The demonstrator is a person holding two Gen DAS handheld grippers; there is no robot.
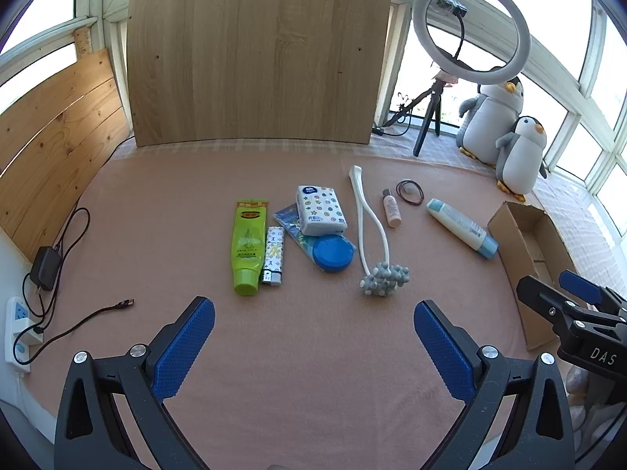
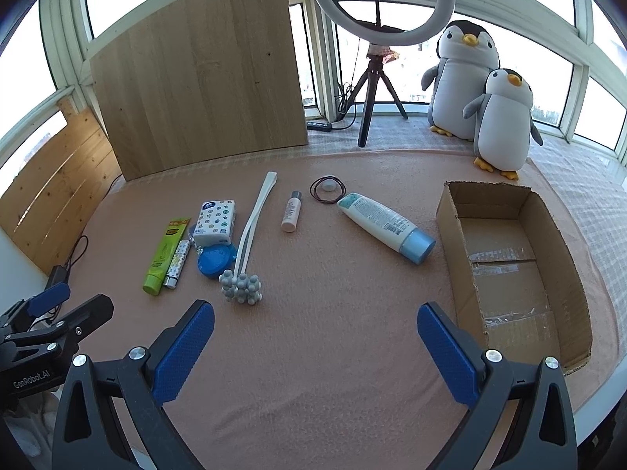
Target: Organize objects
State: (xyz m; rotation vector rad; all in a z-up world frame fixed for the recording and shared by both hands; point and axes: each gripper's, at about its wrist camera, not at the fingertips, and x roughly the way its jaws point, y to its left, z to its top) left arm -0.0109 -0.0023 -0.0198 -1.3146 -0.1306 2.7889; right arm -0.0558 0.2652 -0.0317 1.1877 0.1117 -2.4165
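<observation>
- The left gripper [image 1: 313, 348] has its jaws spread wide with nothing between them — it hangs above bare pink cloth [image 1: 313, 372], on the near side of the massage roller [image 1: 386, 272].
- The right gripper [image 2: 315, 348] is likewise spread and empty, near the massage roller's knobbed head.
- Left of the roller lie a blue round tin [image 2: 215, 260], a tissue pack [image 2: 215, 222] touching it, then a lighter [image 2: 177, 258] and a green tube [image 2: 164, 254] side by side.
- Right of the roller's handle lie a small pink bottle [image 2: 292, 215] and, farther right, a white bottle with a blue cap [image 2: 386, 227]; hair ties [image 2: 328, 188] ring a small pale object just beyond them.
- The cardboard box [image 2: 446, 211] sits open, farthest right of the roller — only tape strips show on its floor.
</observation>
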